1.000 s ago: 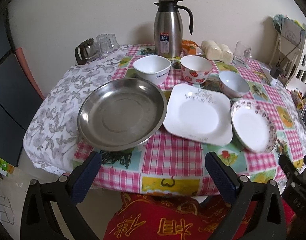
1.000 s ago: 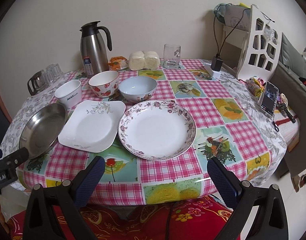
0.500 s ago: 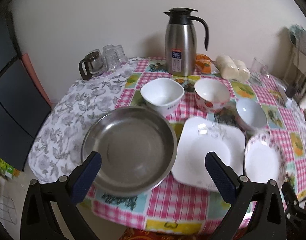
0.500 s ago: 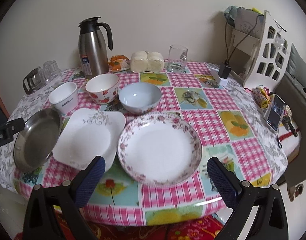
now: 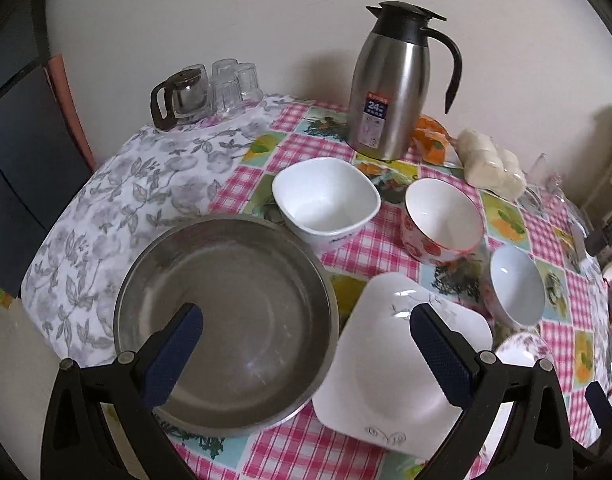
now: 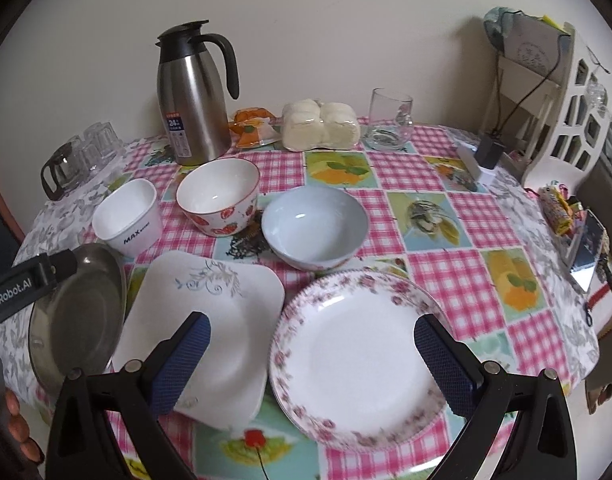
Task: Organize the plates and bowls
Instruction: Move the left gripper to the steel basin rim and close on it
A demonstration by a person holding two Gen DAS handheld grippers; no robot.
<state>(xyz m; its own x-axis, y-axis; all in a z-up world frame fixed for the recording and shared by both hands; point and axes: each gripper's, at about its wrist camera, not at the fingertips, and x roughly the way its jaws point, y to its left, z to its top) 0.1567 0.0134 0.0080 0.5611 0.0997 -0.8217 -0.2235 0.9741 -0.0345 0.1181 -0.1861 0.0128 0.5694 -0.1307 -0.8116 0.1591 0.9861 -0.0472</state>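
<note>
A round steel pan (image 5: 230, 316) and a square white plate (image 5: 389, 376) lie near the table's front edge, and my left gripper (image 5: 306, 348) hangs open above the two. Behind them stand a square white bowl (image 5: 325, 200), a strawberry bowl (image 5: 441, 220) and a pale blue bowl (image 5: 513, 284). In the right wrist view my right gripper (image 6: 311, 356) is open over the flower-rimmed round plate (image 6: 353, 356) and the square white plate (image 6: 210, 320). The same view shows the steel pan (image 6: 78, 312) at far left under the left gripper's body.
At the back stand a steel thermos jug (image 6: 194, 96), a glass teapot with small glasses (image 5: 206, 88), wrapped buns (image 6: 321, 124) and a glass mug (image 6: 389, 120). A white rack (image 6: 561, 104), a charger and a phone (image 6: 585, 256) sit at the right. The checked tablecloth (image 6: 457, 280) covers the round table.
Both grippers have moved forward and lower over the table. The left now hangs over the pan and square plate, the right over the two plates. No dish has moved.
</note>
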